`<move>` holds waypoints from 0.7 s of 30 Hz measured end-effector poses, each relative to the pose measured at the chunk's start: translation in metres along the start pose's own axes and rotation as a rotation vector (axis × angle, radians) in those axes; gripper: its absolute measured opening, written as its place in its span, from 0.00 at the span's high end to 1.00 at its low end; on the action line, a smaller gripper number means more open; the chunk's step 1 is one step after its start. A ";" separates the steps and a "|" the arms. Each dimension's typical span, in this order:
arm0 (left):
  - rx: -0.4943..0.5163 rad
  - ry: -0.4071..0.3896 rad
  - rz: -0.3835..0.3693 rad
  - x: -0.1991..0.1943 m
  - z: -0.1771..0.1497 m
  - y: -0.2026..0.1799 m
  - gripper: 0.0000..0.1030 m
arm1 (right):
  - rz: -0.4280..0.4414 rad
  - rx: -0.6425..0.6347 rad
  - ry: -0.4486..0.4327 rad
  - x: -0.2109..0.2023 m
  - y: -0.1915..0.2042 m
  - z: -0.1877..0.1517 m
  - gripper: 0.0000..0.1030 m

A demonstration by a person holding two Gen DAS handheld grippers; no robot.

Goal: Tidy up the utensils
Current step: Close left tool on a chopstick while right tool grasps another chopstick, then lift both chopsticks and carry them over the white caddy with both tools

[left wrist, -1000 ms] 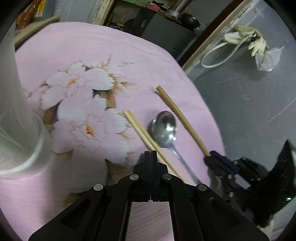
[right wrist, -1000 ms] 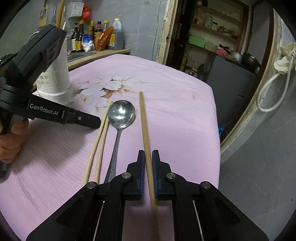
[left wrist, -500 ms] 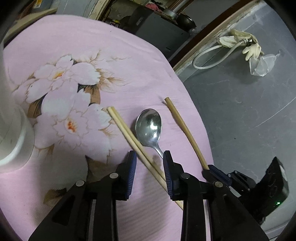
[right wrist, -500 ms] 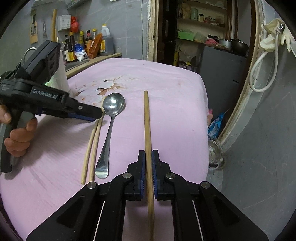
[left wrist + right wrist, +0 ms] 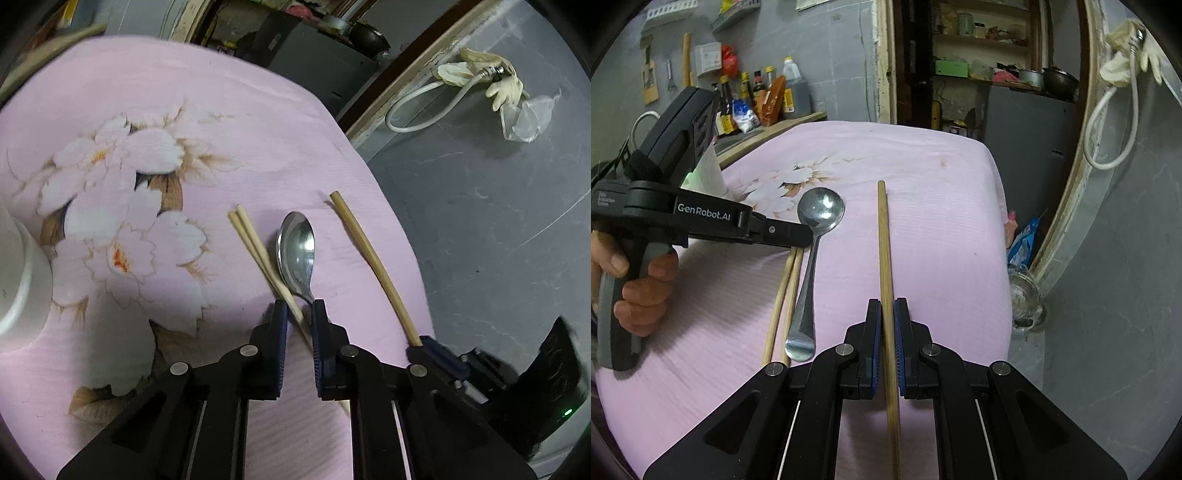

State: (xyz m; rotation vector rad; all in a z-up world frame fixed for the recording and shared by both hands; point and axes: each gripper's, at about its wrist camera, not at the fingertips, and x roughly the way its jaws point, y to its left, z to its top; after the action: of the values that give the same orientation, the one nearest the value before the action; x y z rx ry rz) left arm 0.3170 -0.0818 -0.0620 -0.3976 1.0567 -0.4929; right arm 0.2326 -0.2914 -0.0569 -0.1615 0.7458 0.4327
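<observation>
Pink floral-printed cloth [image 5: 155, 110] covers the table on which a pair of pale wooden chopsticks [image 5: 255, 247] and a shiny steel spoon [image 5: 297, 251] lie side by side, while a white plastic utensil holder [image 5: 18, 280] at the left edge is seen with nothing yet carried to it. A single darker wooden chopstick [image 5: 884, 258] is clamped in the right gripper [image 5: 885, 310]. Compared with half a second ago, the parted left gripper [image 5: 298, 314] is narrowed around the pair, though no grasp is yet made.

Pink cloth [image 5: 258, 122] with white, brown-leaved flowers; tan chopsticks [image 5: 255, 243]; silver spoon [image 5: 297, 251]; black hand-held gripper [image 5: 885, 314] with blue pads [image 5: 874, 339]; grey wall [image 5: 480, 206].
</observation>
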 end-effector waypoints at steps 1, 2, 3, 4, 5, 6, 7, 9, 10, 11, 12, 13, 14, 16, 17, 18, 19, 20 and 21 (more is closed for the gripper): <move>-0.012 0.014 -0.014 -0.002 0.000 0.003 0.92 | -0.002 0.002 -0.001 -0.002 0.002 -0.002 0.96; -0.019 0.030 -0.028 -0.004 0.000 0.005 0.93 | -0.002 0.006 -0.002 -0.004 0.003 -0.003 0.96; -0.019 0.046 -0.040 -0.007 -0.002 0.007 0.93 | 0.000 0.012 -0.001 -0.007 0.004 -0.006 0.96; -0.015 0.057 -0.046 -0.009 -0.003 0.009 0.94 | 0.003 0.017 -0.001 -0.009 0.005 -0.008 0.96; -0.012 0.066 -0.050 -0.012 -0.004 0.009 0.94 | 0.006 0.022 0.001 -0.012 0.005 -0.010 0.96; -0.005 0.079 -0.055 -0.015 -0.005 0.009 0.95 | 0.011 0.027 0.004 -0.015 0.006 -0.012 0.96; 0.003 0.094 -0.058 -0.017 -0.007 0.010 0.96 | 0.011 0.028 0.006 -0.016 0.007 -0.013 0.96; 0.026 0.121 -0.062 -0.023 -0.012 0.010 0.96 | 0.015 0.030 0.009 -0.022 0.010 -0.016 0.96; 0.042 0.132 -0.059 -0.027 -0.015 0.011 0.97 | 0.026 0.038 0.018 -0.025 0.011 -0.019 0.96; 0.054 0.138 -0.057 -0.030 -0.019 0.012 0.97 | 0.032 0.042 0.025 -0.026 0.013 -0.020 0.96; 0.071 0.142 -0.047 -0.035 -0.022 0.013 0.97 | 0.037 0.040 0.034 -0.028 0.016 -0.024 0.96; 0.084 0.143 -0.041 -0.039 -0.026 0.014 0.97 | 0.038 0.036 0.039 -0.029 0.018 -0.025 0.96; 0.093 0.142 -0.037 -0.042 -0.028 0.013 0.97 | 0.038 0.031 0.045 -0.030 0.022 -0.028 0.96; 0.115 0.134 -0.013 -0.051 -0.035 0.015 0.97 | 0.045 0.030 0.056 -0.031 0.025 -0.030 0.96; 0.123 0.130 -0.004 -0.054 -0.037 0.015 0.97 | 0.045 0.027 0.060 -0.031 0.026 -0.031 0.96; 0.134 0.126 0.010 -0.056 -0.039 0.016 0.97 | 0.043 0.019 0.067 -0.031 0.028 -0.031 0.96; 0.149 0.123 0.035 -0.058 -0.040 0.016 0.97 | 0.041 0.011 0.076 -0.030 0.028 -0.029 0.96; 0.161 0.121 0.053 -0.059 -0.042 0.015 0.97 | 0.043 0.008 0.088 -0.029 0.027 -0.027 0.95; 0.174 0.128 0.058 -0.059 -0.042 0.014 0.97 | 0.046 0.006 0.098 -0.027 0.027 -0.024 0.95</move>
State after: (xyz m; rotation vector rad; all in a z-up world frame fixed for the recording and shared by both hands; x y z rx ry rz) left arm 0.2584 -0.0402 -0.0454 -0.1823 1.1359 -0.5593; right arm 0.1885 -0.2831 -0.0562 -0.1609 0.8485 0.4684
